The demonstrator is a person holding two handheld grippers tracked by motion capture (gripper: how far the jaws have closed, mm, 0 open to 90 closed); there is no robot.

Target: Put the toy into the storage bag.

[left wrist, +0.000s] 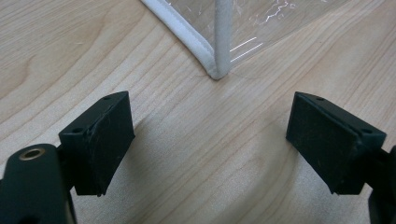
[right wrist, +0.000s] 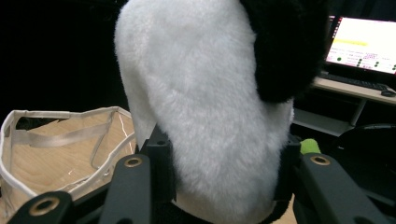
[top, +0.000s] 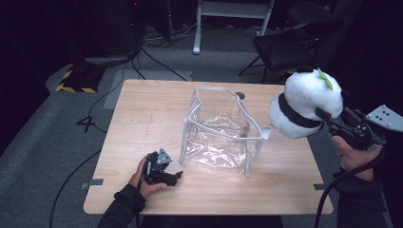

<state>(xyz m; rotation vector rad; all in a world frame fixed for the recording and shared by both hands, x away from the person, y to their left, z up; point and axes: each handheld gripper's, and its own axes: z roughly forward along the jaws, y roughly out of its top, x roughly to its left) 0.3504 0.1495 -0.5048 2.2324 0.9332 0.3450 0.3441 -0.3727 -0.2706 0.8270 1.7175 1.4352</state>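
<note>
right of the high view: right gripper (top: 328,122) clamped on a white and black panda plush (top: 306,102), held in the air past the wooden table's (top: 142,114) right edge, green leaf on its head. in the right gripper view, plush (right wrist: 210,107) squeezed between both jaws. centre of the high view: clear plastic bag (top: 221,130) with white trim, standing open on the table. lower left: left gripper (top: 164,173) resting low by the bag's near corner (left wrist: 217,70), jaws spread wide, holding nothing.
</note>
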